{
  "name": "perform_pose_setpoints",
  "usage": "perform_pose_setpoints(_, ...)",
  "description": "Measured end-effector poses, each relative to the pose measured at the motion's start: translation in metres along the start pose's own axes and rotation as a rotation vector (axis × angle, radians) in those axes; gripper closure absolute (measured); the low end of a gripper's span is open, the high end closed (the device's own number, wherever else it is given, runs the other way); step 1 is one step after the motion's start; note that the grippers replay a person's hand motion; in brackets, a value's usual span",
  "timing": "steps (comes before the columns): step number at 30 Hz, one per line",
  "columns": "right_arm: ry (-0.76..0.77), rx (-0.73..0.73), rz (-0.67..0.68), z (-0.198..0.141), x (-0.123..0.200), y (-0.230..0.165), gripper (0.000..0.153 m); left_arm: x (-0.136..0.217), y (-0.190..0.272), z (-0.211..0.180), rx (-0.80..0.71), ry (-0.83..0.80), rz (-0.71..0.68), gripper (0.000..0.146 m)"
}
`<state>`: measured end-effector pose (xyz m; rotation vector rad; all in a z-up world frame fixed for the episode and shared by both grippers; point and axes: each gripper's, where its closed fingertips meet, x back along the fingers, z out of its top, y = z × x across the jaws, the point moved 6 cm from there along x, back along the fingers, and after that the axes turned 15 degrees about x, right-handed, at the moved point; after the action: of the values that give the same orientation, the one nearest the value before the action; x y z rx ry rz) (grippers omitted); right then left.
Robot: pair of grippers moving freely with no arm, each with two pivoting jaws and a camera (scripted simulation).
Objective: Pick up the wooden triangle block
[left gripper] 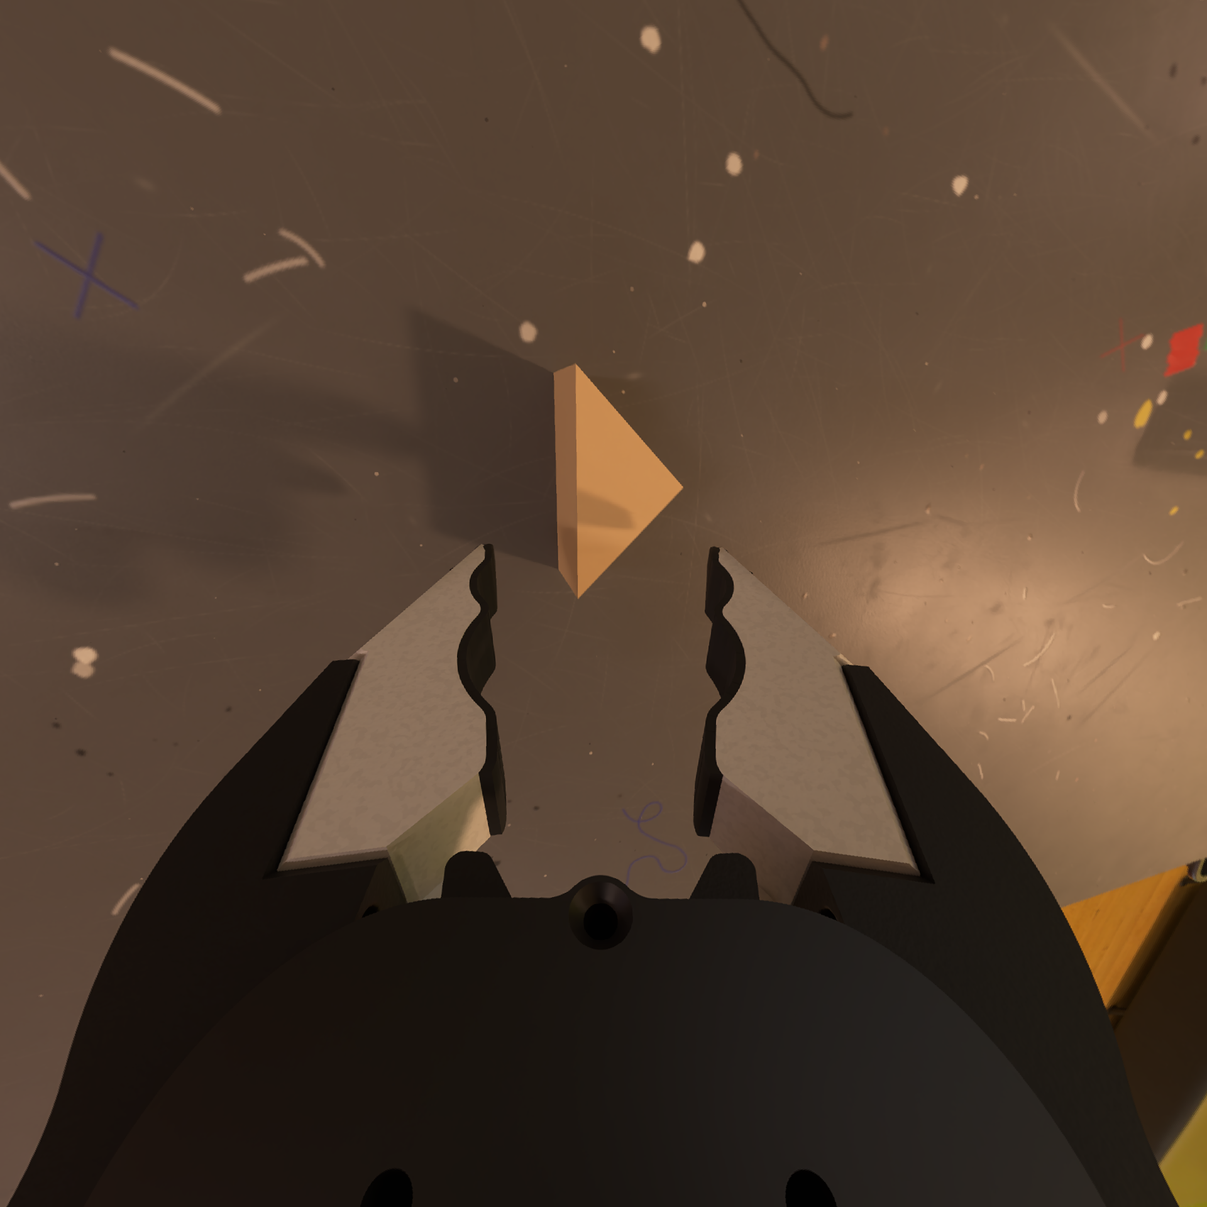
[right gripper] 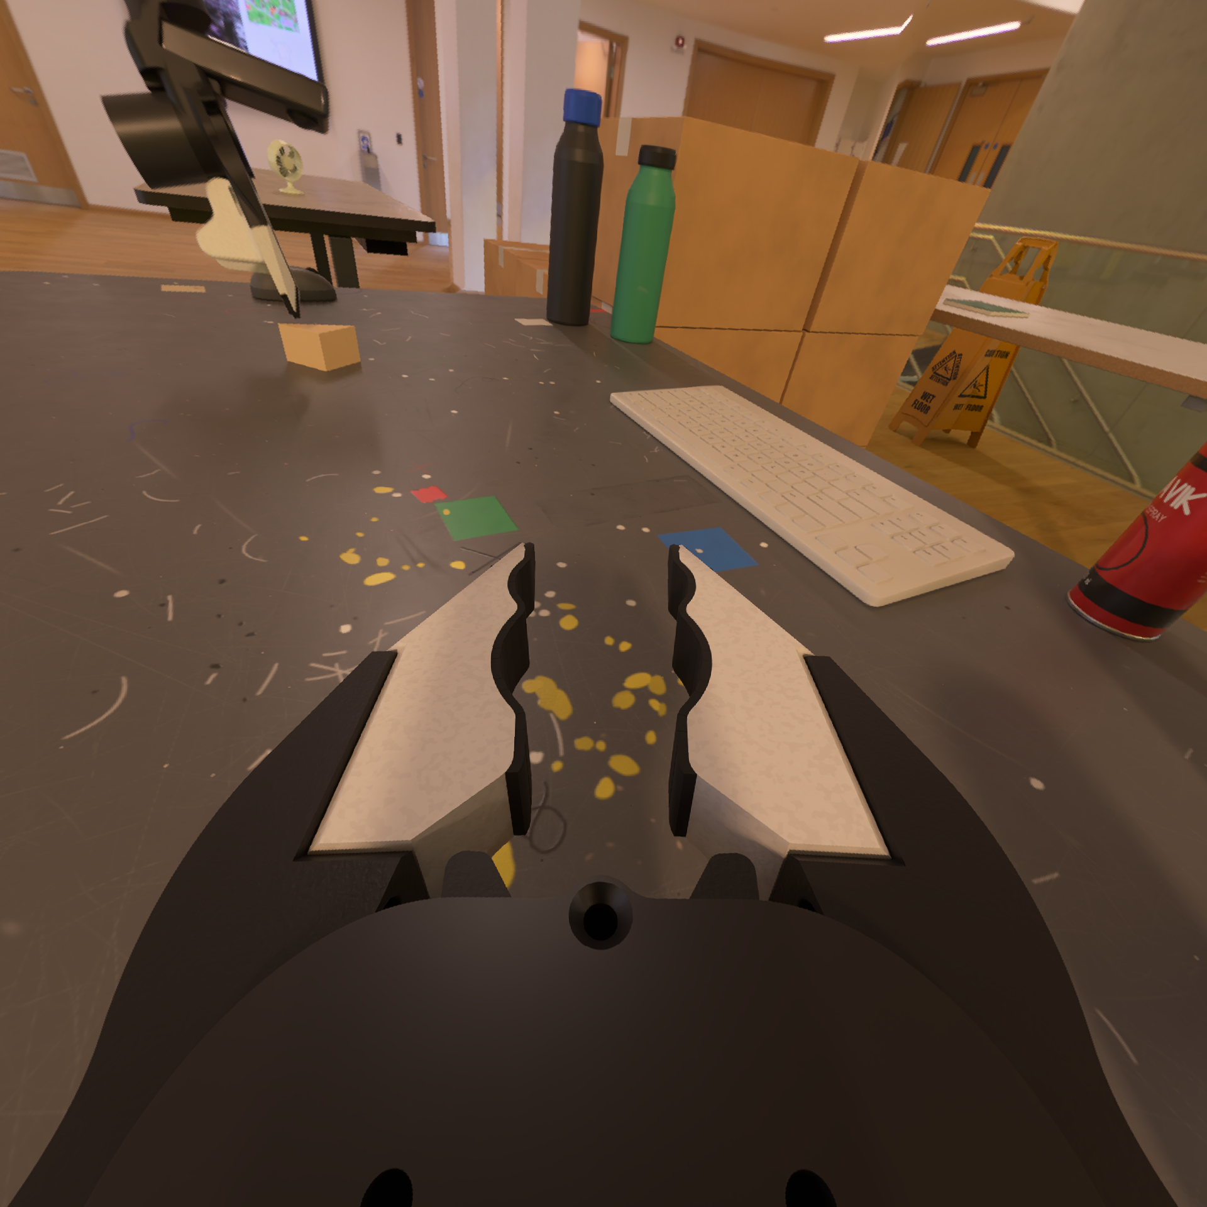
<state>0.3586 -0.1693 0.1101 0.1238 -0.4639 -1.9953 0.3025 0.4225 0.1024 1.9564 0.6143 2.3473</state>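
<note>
Overhead, left gripper (left gripper: 601,555) gapes wide above one wooden triangle block (left gripper: 614,480); two bottles (right gripper: 575,209)

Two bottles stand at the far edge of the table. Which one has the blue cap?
The taller black bottle, left of the shorter green bottle in the right wrist view. The green one's cap is black.

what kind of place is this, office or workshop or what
Probably a shared work or lab space inside an office-like or campus building. A scratched, paint-spattered dark table holds a white keyboard and two bottles; behind stand cardboard boxes, a wall screen and wooden doors.
</note>
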Motion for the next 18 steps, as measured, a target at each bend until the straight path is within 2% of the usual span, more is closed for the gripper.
perform_pose_setpoints(6, 0.048, -0.004, 0.017, 0.005, 0.003, -0.002, 0.115, -0.013, 0.002, 0.005, -0.006, 0.005, 0.060, 0.081)
perform_pose_setpoints(14, 0.064, -0.012, 0.025, 0.006, 0.005, -0.002, 0.116, -0.023, 0.017, -0.002, -0.037, -0.022, 0.050, 0.087)
perform_pose_setpoints(18, 0.063, -0.015, 0.032, 0.006, 0.005, -0.002, 0.117, -0.027, 0.017, 0.003, -0.041, 0.014, 0.106, 0.091)
